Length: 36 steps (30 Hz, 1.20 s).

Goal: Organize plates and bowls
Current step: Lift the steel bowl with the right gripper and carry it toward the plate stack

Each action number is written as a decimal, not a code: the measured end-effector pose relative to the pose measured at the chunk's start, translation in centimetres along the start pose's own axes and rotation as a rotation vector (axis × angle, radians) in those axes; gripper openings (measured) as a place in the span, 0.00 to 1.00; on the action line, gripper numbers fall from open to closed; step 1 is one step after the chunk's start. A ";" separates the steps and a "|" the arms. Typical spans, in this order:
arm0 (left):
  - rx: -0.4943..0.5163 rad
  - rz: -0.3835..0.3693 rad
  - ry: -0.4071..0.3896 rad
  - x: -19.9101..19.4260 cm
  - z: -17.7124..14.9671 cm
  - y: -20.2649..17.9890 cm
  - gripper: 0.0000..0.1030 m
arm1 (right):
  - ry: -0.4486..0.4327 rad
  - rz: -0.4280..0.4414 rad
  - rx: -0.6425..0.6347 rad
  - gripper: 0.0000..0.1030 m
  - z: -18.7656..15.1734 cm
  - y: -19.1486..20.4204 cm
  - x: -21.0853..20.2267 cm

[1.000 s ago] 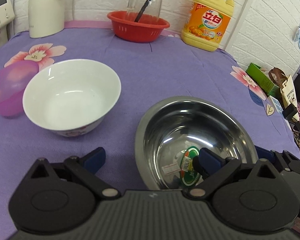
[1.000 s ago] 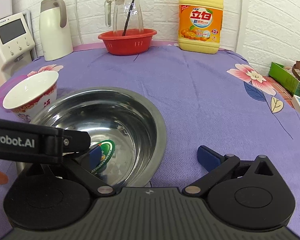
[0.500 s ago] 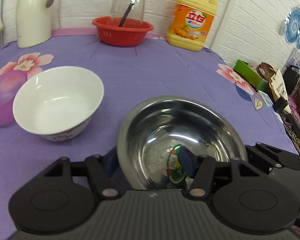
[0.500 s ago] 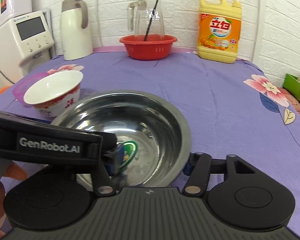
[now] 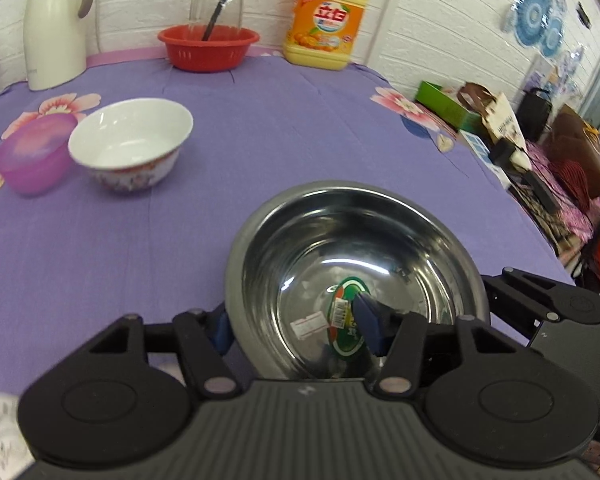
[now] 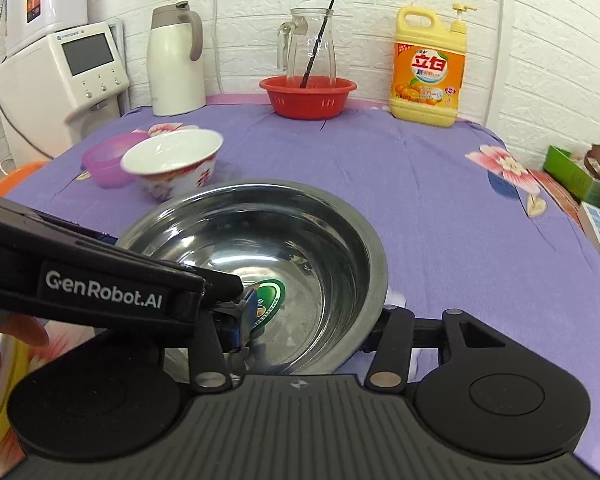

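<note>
Purple plastic bowl (image 5: 32, 158) sits far left on the bench (image 5: 300, 128), touching the white porcelain bowl (image 5: 130, 142) beside it. Nearer the cameras, well apart from both, is the steel basin (image 5: 356, 276). The left claw (image 5: 296, 328) pinches the basin's near-left rim, one pad outside the wall and one inside. The right claw (image 6: 308, 330) straddles the near-right rim the same way and its jaws are closing, the wall between them. Both grips look meant for a two-handed carry. To do it well, the right pads should seat fully before any lift, both hands should rise together to keep the basin level, and the smooth, thin rim should be watched for slipping.
</note>
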<state>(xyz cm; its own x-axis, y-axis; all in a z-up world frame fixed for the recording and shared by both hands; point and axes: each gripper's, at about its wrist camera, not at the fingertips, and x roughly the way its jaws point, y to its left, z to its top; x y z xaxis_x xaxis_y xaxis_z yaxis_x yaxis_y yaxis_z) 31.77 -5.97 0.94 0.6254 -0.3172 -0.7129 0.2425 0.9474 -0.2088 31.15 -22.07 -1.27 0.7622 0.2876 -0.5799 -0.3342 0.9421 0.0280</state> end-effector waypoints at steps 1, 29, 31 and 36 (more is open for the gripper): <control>0.007 -0.001 0.004 -0.6 -0.7 -0.2 0.55 | 0.002 0.001 0.009 0.82 -0.6 0.3 -0.7; -0.008 0.036 -0.129 -6.4 -2.6 0.9 0.94 | -0.094 0.019 0.257 1.00 -5.6 -2.0 -8.9; -0.023 0.070 -0.150 -7.0 -1.7 2.1 0.95 | -0.108 0.029 0.266 1.00 -4.7 -2.6 -9.1; -0.071 0.139 -0.180 -8.0 -0.2 5.9 0.95 | -0.038 0.043 0.286 1.00 -1.3 -2.9 -7.1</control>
<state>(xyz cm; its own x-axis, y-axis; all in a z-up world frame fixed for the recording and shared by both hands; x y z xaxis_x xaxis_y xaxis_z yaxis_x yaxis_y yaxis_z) 28.03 2.21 5.24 0.7731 -0.1794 -0.6084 0.0955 0.9811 -0.1680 25.95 -27.06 1.72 0.7729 0.3294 -0.5423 -0.2006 0.9377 0.2836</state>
